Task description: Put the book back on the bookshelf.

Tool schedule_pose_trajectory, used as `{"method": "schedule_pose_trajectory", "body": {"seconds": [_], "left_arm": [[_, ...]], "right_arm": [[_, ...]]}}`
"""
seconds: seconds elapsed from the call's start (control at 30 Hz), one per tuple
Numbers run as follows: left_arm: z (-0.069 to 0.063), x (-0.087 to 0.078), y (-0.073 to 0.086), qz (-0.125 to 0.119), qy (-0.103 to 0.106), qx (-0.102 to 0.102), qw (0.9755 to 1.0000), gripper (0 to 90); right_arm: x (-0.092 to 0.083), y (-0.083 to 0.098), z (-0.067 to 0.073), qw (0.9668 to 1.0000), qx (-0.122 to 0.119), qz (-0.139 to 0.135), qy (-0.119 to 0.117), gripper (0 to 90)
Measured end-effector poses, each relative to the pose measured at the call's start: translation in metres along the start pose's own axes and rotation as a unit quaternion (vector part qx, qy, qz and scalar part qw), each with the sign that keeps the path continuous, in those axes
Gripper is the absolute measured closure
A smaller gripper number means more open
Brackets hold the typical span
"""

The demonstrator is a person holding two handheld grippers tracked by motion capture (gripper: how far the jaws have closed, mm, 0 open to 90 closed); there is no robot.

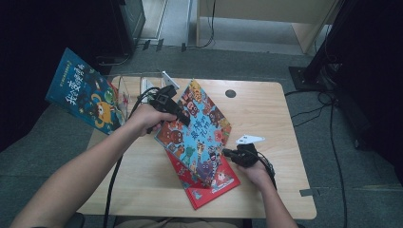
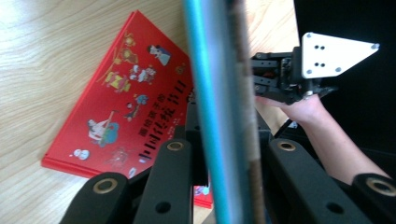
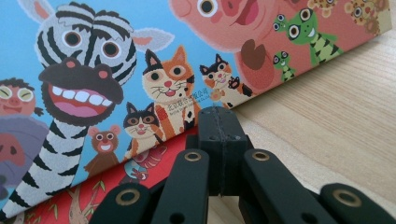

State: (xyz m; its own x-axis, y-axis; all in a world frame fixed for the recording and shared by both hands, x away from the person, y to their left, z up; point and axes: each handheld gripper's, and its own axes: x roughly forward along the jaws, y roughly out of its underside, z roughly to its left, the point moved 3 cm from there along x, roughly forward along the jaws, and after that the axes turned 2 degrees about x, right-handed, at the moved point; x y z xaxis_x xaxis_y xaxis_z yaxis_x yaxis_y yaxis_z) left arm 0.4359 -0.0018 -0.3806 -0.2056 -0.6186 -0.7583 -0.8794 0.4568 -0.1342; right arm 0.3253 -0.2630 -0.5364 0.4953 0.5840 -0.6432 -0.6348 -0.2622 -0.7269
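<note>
Left gripper [image 1: 183, 116]: clamped on upper edge of animal picture book [image 1: 197, 133], lifted tilted above red book [image 1: 209, 183] | Right gripper [image 1: 228, 153]: jaws together, empty, at animal book's right edge | Red book: flat on table [image 1: 271, 118], partly under animal book | Blue book [image 1: 85, 92]: off table's left corner

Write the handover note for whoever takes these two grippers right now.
Left gripper: jaws closed on the top edge of the blue animal-cover picture book, tilting it up.
Right gripper: shut, empty, tips at that book's lower right edge.
Red picture book lies flat on the wooden table, under the blue one. A dark blue book stands in the clear rack at the table's left.
Done: blue book gripped.
Left: probably rack it, then the red one.
</note>
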Motion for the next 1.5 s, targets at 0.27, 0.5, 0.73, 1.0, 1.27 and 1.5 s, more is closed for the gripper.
{"method": "schedule_pose_trajectory", "body": {"seconds": [0.27, 0.5, 0.73, 1.0, 1.27, 1.5], "left_arm": [[-0.017, 0.000, -0.013, 0.030, -0.019, -0.010, 0.9993, 80.8], [-0.039, 0.001, -0.022, 0.050, -0.045, -0.006, 0.9977, 80.9], [-0.049, 0.000, -0.025, 0.060, -0.061, 0.002, 0.9963, 81.1], [-0.048, -0.016, -0.025, 0.048, -0.065, 0.002, 0.9967, 81.1], [-0.052, -0.041, -0.026, 0.030, -0.057, -0.002, 0.9980, 81.1], [-0.058, -0.061, -0.028, 0.017, -0.062, 0.003, 0.9979, 81.1]], "right_arm": [[-0.002, 0.001, -0.004, 0.9998, -0.013, 0.013, 0.003, 77.1], [-0.003, 0.001, -0.006, 0.9997, -0.019, 0.010, 0.008, 59.8], [-0.006, 0.002, -0.008, 0.9998, -0.020, -0.002, 0.006, 51.7], [-0.007, 0.001, -0.008, 0.9997, -0.021, -0.004, 0.007, 49.6], [-0.005, -0.001, -0.004, 0.9996, -0.029, -0.004, 0.003, 51.1], [-0.002, -0.003, 0.004, 0.9992, -0.040, -0.001, -0.010, 51.4]]}}
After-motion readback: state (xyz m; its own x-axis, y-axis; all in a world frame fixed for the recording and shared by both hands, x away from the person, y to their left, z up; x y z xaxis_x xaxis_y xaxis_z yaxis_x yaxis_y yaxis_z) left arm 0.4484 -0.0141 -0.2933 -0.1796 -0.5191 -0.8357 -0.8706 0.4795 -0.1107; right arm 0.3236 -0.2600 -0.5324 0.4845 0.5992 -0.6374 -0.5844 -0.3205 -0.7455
